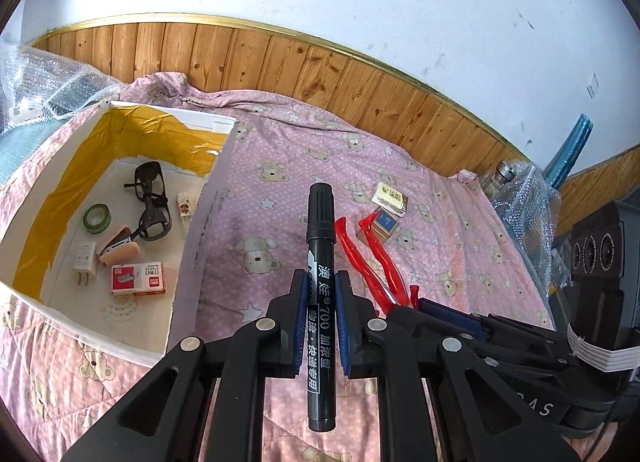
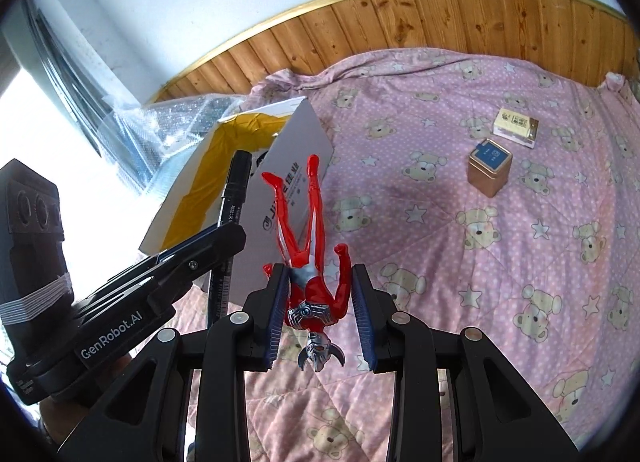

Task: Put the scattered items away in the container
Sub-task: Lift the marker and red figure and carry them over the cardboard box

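My left gripper is shut on a black marker, which points forward above the pink bedspread, right of the white box. The box holds dark glasses, a green tape roll, a white plug, a red staples box and other small items. My right gripper is shut on a red and silver toy figure, legs pointing away, close beside the left gripper. A copper tin with a blue lid and a cream box lie on the bedspread further right.
The pink bear-print bedspread covers the whole surface. Wood panelling runs along the back. Bubble wrap lies behind the box at the left. A glass bottle in bubble wrap stands at the far right edge.
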Demonstrator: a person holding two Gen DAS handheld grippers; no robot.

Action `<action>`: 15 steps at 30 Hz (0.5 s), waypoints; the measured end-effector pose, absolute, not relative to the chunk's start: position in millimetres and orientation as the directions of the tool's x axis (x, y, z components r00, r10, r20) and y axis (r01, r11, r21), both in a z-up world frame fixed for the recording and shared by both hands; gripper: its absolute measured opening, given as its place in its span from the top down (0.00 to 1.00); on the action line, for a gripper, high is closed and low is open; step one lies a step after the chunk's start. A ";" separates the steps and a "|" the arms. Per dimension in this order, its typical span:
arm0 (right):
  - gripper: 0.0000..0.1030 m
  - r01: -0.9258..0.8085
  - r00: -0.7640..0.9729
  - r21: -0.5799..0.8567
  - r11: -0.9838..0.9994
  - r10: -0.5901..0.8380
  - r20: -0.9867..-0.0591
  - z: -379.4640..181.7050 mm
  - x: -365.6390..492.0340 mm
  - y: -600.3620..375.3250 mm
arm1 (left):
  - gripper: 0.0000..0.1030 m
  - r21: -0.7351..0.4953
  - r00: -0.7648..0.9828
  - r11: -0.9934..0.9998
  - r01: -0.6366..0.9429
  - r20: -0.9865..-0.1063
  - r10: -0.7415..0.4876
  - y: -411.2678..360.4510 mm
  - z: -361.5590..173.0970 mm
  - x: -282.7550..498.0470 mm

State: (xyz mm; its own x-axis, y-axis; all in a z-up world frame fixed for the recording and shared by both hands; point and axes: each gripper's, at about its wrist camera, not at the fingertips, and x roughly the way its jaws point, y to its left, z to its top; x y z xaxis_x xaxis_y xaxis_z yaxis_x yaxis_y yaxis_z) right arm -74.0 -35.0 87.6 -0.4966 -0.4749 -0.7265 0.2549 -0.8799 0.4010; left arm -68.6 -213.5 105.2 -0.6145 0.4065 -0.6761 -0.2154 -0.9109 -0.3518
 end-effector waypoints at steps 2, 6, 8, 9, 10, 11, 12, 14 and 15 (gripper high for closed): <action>0.68 0.262 -0.496 0.398 -0.879 -0.477 -0.726 90.2 -72.2 -40.0 | 0.86 -0.354 -0.620 -0.911 -0.212 -0.671 0.406 -219.2 107.8 -65.9; 0.68 0.271 -0.492 0.401 -0.875 -0.484 -0.724 94.7 -70.4 -48.5 | 0.86 -0.360 -0.634 -0.910 -0.207 -0.659 0.405 -230.4 114.2 -61.7; 0.68 0.276 -0.492 0.399 -0.875 -0.485 -0.723 97.3 -69.9 -53.1 | 0.86 -0.364 -0.641 -0.909 -0.203 -0.653 0.404 -236.7 117.3 -60.2; 0.68 0.279 -0.493 0.398 -0.874 -0.486 -0.722 98.6 -69.5 -55.2 | 0.86 -0.367 -0.644 -0.909 -0.199 -0.650 0.403 -240.3 118.4 -59.9; 0.68 0.282 -0.494 0.396 -0.874 -0.486 -0.721 99.9 -69.4 -57.3 | 0.86 -0.369 -0.647 -0.909 -0.195 -0.647 0.402 -244.0 119.5 -59.5; 0.68 0.284 -0.495 0.395 -0.874 -0.486 -0.720 101.1 -69.4 -59.3 | 0.86 -0.371 -0.650 -0.909 -0.192 -0.646 0.401 -247.3 120.3 -59.5; 0.68 0.285 -0.495 0.395 -0.873 -0.487 -0.720 102.0 -69.9 -61.0 | 0.86 -0.371 -0.651 -0.909 -0.189 -0.645 0.399 -250.1 120.8 -59.6; 0.68 0.288 -0.496 0.393 -0.873 -0.487 -0.719 103.8 -70.6 -64.8 | 0.86 -0.371 -0.655 -0.910 -0.186 -0.644 0.396 -255.3 121.8 -59.9; 0.68 0.290 -0.496 0.392 -0.873 -0.488 -0.719 104.6 -70.9 -66.6 | 0.86 -0.373 -0.655 -0.909 -0.185 -0.643 0.397 -257.7 122.5 -60.0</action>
